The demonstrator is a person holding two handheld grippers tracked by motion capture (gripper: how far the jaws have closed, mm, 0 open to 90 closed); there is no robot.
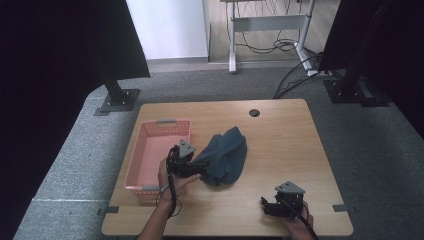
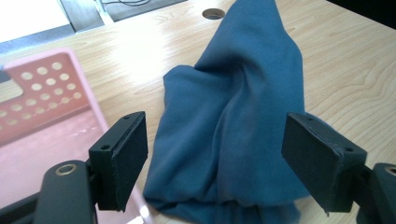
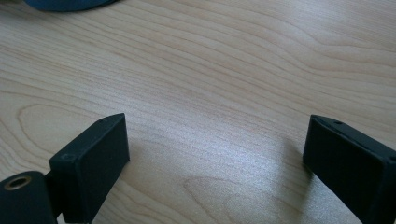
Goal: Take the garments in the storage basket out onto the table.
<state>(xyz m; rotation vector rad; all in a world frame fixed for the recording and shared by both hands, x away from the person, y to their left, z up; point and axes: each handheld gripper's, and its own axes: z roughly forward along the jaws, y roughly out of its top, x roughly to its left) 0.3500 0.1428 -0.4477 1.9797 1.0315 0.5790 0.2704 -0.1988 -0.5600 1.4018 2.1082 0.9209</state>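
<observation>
A crumpled dark blue cloth (image 1: 226, 156) lies in a heap on the wooden table (image 1: 280, 145), just right of a pink perforated basket (image 1: 150, 155). My left gripper (image 1: 197, 167) is at the cloth's left edge, open. In the left gripper view the blue cloth (image 2: 233, 126) lies between and beyond the spread jaws, and the left gripper (image 2: 219, 158) holds nothing. My right gripper (image 1: 267, 206) rests open near the table's front right edge. In the right gripper view the right gripper (image 3: 217, 158) has only bare wood between its jaws, with a sliver of the cloth (image 3: 65, 4) at top left.
The basket (image 2: 42, 107) looks empty. A round cable hole (image 1: 254, 112) sits at the table's far edge. Black stands (image 1: 117, 97) flank the table on grey carpet, and a desk frame with cables (image 1: 272, 40) stands beyond.
</observation>
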